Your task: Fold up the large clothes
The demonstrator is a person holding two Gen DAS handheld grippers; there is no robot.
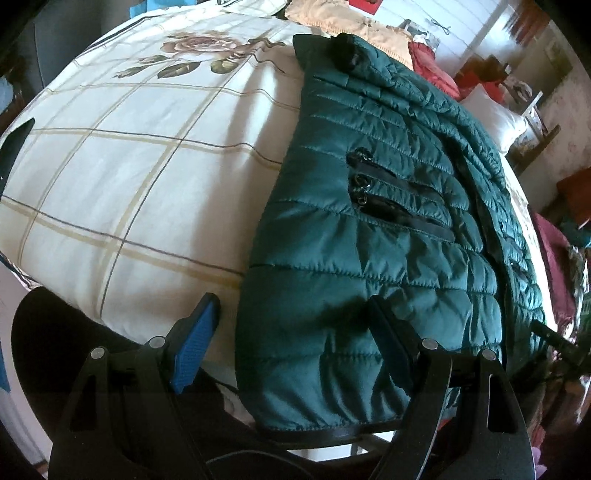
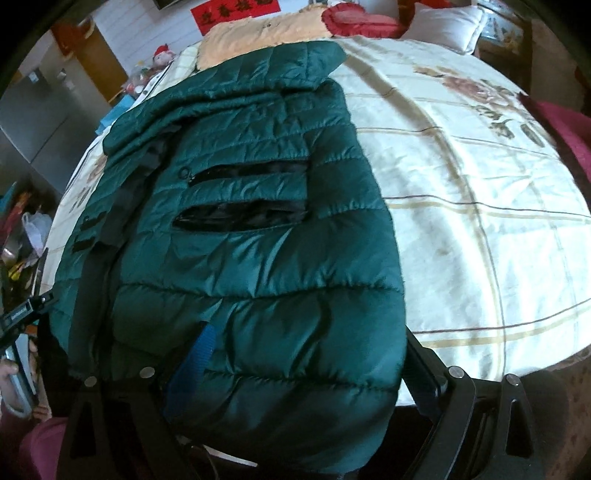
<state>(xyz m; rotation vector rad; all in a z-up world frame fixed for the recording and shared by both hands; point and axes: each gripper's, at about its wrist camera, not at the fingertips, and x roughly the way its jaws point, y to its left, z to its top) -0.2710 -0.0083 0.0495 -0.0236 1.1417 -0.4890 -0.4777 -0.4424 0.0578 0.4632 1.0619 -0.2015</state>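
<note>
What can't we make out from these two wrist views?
- Left wrist: jacket hem runs below the left gripper, so whether anything is pinched is unclear.
- Right wrist: right gripper left finger is partly buried in jacket folds; grip unclear.
- Both: sleeves tucked out of sight.
- Right wrist: red banner text too small to read.

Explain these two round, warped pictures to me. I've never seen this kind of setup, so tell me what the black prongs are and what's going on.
No robot here: a person holds a two-finger gripper in each hand, and each carries a fisheye camera looking along its fingers. One picture is the left gripper's view, the other the right gripper's. Both sit open at the near hem of a green quilted jacket, with the hem between their fingers and nothing clamped. The jacket lies spread on a bed with a cream checked, rose-printed bedspread. A white pillow lies at the far end.
</note>
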